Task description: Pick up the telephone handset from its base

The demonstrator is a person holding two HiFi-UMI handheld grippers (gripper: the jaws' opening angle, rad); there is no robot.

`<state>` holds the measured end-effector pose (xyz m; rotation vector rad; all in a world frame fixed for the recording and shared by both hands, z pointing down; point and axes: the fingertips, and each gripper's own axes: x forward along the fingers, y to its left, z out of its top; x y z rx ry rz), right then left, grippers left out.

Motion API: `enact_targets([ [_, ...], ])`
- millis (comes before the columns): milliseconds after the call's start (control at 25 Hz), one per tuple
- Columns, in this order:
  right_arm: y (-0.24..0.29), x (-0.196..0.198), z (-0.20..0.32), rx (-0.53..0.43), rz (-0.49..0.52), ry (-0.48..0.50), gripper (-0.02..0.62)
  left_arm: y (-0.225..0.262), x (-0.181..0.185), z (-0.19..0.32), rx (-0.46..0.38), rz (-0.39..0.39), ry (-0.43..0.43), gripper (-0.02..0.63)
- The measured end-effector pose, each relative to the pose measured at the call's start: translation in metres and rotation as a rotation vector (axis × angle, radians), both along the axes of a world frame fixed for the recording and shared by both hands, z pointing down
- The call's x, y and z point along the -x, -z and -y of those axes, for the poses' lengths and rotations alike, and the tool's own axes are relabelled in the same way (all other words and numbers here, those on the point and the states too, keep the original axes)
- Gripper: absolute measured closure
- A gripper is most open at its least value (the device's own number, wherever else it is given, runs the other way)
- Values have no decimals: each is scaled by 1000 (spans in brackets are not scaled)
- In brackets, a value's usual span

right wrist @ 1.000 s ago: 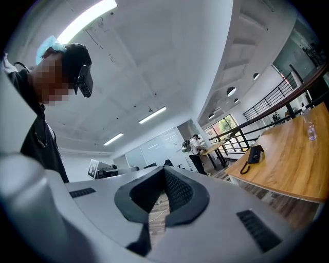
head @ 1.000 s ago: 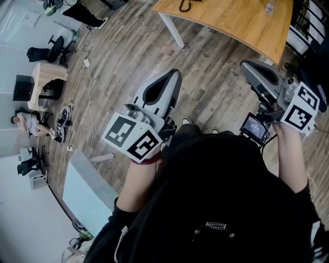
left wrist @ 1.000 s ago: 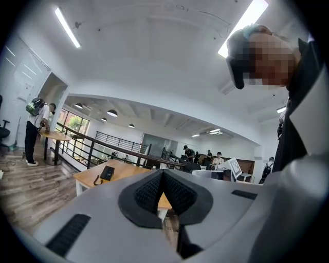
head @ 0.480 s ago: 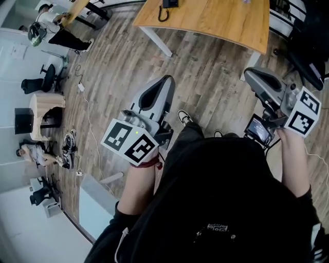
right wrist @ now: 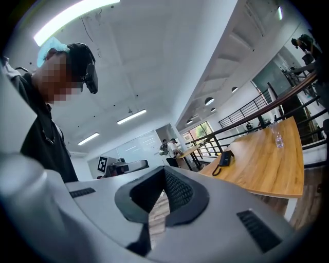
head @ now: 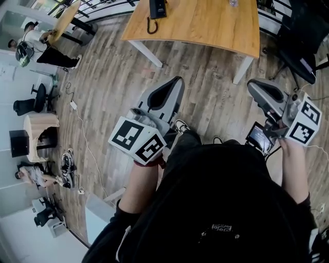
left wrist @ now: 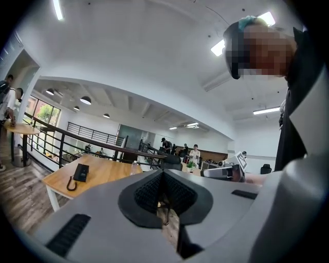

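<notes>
From the head view, the person stands on a plank floor, well back from the wooden bench. The black telephone lies near the bench's far left corner with its cord looping toward the edge. It is too small here to tell the handset from the base. The left gripper and the right gripper are both held out over the floor, well apart from the telephone.

In the left gripper view, the left gripper has its fingers pressed together with nothing between them. The telephone sits on the bench far off to the left.

In the right gripper view, the right gripper likewise shows its fingers meeting at the tips, empty. The telephone lies on the bench off to the right.
</notes>
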<state>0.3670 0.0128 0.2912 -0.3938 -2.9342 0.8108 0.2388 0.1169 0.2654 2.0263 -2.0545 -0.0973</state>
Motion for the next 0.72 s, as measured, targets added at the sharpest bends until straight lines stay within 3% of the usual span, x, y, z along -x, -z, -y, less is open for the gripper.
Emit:
enact_targets([
  [240,-4,58,-9,-16,-22,24,580,-19,55,-3,21,1,15,601],
  [600,8,197,-39,-74,-66,68,580,-41,182,-40,87,-39,107,601],
  [720,24,232,-57,-140,-54,112,580,-33,230,-59,11,-99,176,601],
])
